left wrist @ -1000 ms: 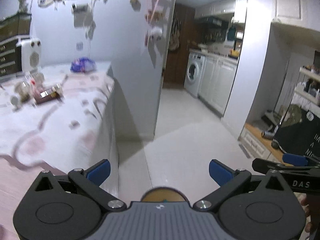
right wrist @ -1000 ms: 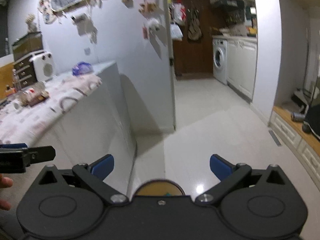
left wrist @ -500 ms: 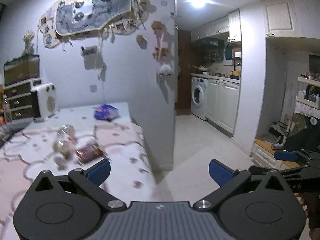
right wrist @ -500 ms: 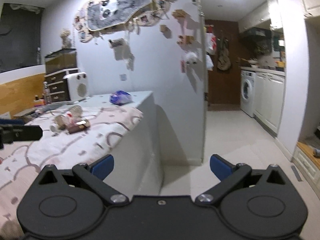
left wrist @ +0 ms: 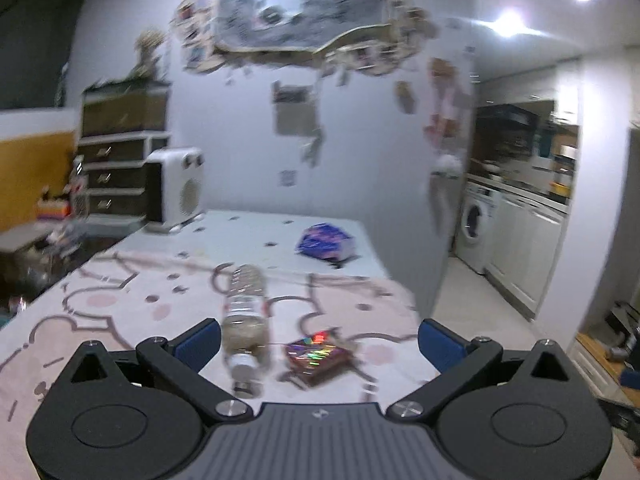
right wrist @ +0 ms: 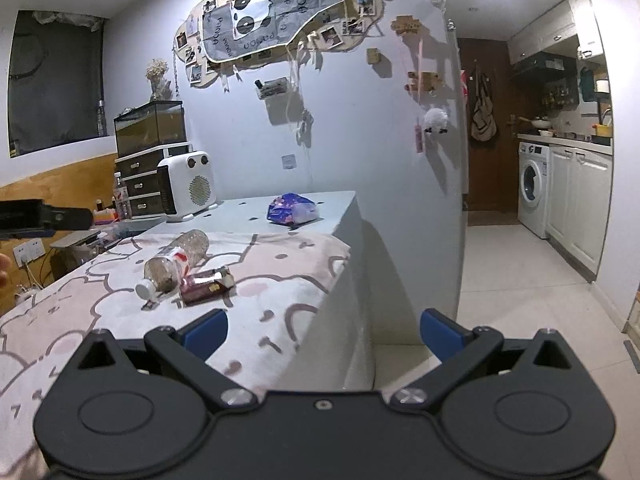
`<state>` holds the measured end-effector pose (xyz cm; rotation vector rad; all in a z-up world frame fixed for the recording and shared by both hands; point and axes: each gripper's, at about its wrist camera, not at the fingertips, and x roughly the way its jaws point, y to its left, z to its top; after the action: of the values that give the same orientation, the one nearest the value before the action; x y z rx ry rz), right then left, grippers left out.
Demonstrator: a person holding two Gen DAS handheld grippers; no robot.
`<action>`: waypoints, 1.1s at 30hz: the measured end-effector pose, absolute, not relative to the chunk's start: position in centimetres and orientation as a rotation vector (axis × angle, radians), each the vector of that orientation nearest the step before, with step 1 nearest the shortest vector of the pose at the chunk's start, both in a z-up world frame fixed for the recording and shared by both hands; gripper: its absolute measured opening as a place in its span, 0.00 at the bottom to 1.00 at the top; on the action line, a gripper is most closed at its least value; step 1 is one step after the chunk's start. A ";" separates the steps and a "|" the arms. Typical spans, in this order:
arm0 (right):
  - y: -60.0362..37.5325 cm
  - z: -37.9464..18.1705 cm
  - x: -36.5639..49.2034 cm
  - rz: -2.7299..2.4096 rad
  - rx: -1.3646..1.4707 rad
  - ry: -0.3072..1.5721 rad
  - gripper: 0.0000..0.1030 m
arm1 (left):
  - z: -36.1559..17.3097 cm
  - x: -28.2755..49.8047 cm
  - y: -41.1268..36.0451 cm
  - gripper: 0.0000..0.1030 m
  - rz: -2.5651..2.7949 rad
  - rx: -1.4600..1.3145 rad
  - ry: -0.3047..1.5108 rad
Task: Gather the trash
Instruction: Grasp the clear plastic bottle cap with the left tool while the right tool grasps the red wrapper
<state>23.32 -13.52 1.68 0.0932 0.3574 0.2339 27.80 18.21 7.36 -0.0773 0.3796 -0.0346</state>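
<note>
Tongs first: my left tongs (left wrist: 319, 338) stand spread wide with nothing between the blue pads, and my right tongs (right wrist: 324, 330) are just as wide and just as empty. I take the plastic bottle (left wrist: 245, 320) as my landmark. In the left wrist view it lies on its side on the pink patterned cloth of the worktop (left wrist: 120, 320), close ahead of the left tongs and just inside their left pad, with its white cap end toward me and its base pointing away toward the wall. So its long axis runs nearly along my line of approach, not across it. Just right of the bottle, near its cap end and about touching it, lies a flat shiny brown wrapper (left wrist: 316, 358), roughly centred between the left pads. Well beyond the bottle, on the bare grey part of the worktop, sits a crumpled blue bag (left wrist: 326, 242). Further back and left of the bottle stands a white heater (left wrist: 176, 188).

From the right wrist view the bottle (right wrist: 172, 264) sits well ahead and off to the left, clearly further away. I judge the left tongs the nearer pair. Collection has not begun. Since the bottle points at me, I would likely need to twist the wrist to close across its width.
</note>
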 end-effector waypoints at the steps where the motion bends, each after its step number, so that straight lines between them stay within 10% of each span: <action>1: -12.9 1.6 24.0 0.238 0.094 0.363 1.00 | 6.7 29.1 19.1 1.00 -0.023 -0.087 0.394; 16: -2.9 1.8 36.0 0.361 0.088 0.470 0.99 | -2.7 39.4 24.2 0.79 -0.002 -0.178 0.486; 24: 1.2 0.2 43.2 0.388 0.163 0.543 0.60 | -4.3 40.9 25.4 0.49 0.008 -0.240 0.530; 33: 3.8 -4.2 49.1 0.358 0.229 0.653 0.49 | -4.6 41.2 26.3 0.35 -0.003 -0.292 0.546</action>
<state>49.07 3.77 -4.21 0.2293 0.6527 0.3583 41.19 26.30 -4.64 -0.2919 0.5465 -0.0029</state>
